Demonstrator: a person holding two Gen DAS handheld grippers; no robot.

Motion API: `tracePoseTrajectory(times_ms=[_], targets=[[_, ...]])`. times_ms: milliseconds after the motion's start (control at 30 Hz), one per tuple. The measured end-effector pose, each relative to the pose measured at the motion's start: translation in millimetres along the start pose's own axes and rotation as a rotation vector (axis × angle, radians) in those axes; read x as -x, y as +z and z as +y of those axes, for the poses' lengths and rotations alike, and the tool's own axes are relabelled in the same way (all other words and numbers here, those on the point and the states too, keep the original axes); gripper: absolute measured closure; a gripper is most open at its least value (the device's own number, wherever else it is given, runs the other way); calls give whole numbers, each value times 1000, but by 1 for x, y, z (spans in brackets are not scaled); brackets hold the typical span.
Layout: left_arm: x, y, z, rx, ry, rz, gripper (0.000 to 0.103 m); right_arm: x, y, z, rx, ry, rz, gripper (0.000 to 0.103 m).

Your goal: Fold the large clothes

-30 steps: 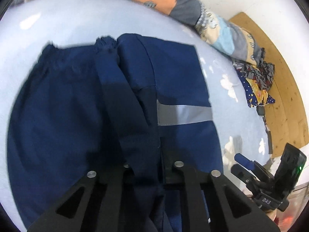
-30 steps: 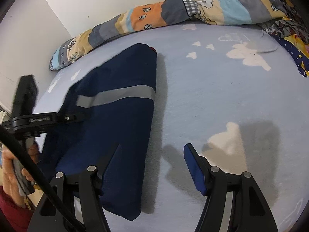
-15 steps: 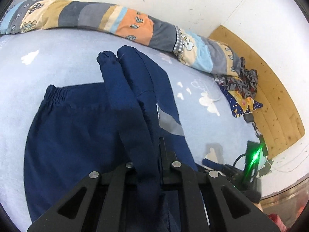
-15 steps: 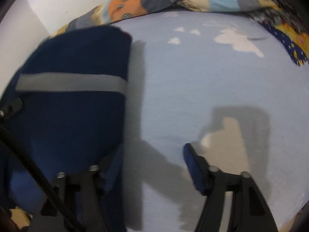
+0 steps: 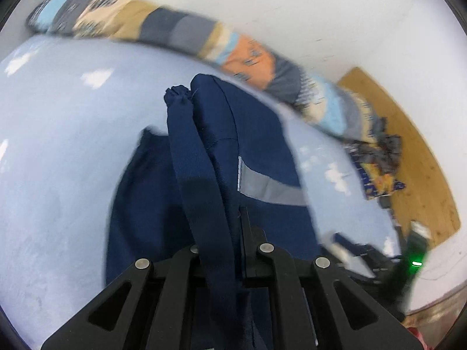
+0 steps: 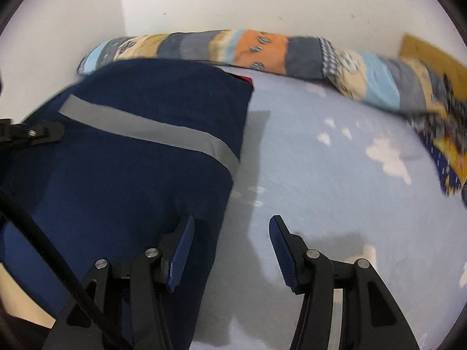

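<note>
A large navy garment point(image 5: 262, 145) with a grey reflective stripe point(image 5: 271, 188) hangs lifted above a pale blue bed sheet point(image 5: 58, 160). My left gripper point(image 5: 224, 233) is shut on a bunched fold of the navy garment, which drapes over its jaws. In the right wrist view the same garment point(image 6: 131, 175) fills the left half, its stripe point(image 6: 151, 131) running across it. My right gripper point(image 6: 230, 250) is open and empty, its left finger point(image 6: 181, 250) beside the garment's lower right edge. The left gripper point(image 6: 32, 132) shows at the far left.
A rolled patchwork quilt point(image 6: 262, 49) lies along the wall at the back of the bed. A heap of patterned clothes point(image 5: 379, 163) sits at the right end by a wooden board point(image 5: 417, 151). The sheet point(image 6: 335, 175) stretches right of the garment.
My left gripper has raised the garment higher and swung left, so less cloth rests on the sheet. My right gripper has moved in beside the garment's edge and stays open.
</note>
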State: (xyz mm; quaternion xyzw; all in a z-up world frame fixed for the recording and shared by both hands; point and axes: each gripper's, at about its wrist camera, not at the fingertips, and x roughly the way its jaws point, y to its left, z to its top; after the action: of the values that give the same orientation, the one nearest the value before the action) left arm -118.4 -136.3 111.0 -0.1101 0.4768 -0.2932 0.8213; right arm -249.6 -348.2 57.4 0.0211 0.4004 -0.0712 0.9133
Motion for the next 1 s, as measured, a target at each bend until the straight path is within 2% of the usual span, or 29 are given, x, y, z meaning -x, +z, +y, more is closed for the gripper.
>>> tracePoseTrajectory(times_ms=[133, 167, 300, 400, 500, 600, 700, 733, 767, 800, 833, 900, 967, 1000], targets=[[-45, -13, 46, 46, 79, 137, 95, -14, -4, 29, 116, -26, 7, 38], [-52, -16, 53, 57, 88, 150, 95, -19, -5, 32, 120, -21, 17, 36], [-48, -15, 52, 36, 84, 140, 95, -24, -3, 24, 52, 24, 64, 36], [-40, -14, 42, -18, 96, 125, 95, 6, 7, 11, -30, 115, -6, 36], [-37, -15, 43, -34, 96, 120, 95, 25, 9, 17, 30, 204, -24, 36], [-40, -14, 44, -35, 101, 126, 95, 38, -13, 41, 135, 246, -35, 36], [-43, -9, 41, -37, 107, 120, 95, 42, -38, 68, 274, 228, -43, 38], [-44, -9, 41, -39, 110, 117, 95, 33, -47, 76, 324, 184, -15, 38], [-45, -8, 41, -40, 113, 116, 95, 14, -58, 81, 367, 139, 59, 37], [-45, -8, 42, -38, 113, 112, 95, -4, -66, 80, 375, 133, 126, 32], [-46, -8, 43, -37, 117, 112, 95, -17, -72, 78, 360, 123, 150, 21], [-44, -7, 44, -40, 117, 114, 94, -22, -68, 67, 269, 157, 171, 19], [-36, -5, 46, -34, 101, 102, 93, -13, -58, 60, 225, 227, 186, 26], [-31, -4, 46, -38, 100, 94, 93, -1, -51, 54, 191, 271, 165, 29]])
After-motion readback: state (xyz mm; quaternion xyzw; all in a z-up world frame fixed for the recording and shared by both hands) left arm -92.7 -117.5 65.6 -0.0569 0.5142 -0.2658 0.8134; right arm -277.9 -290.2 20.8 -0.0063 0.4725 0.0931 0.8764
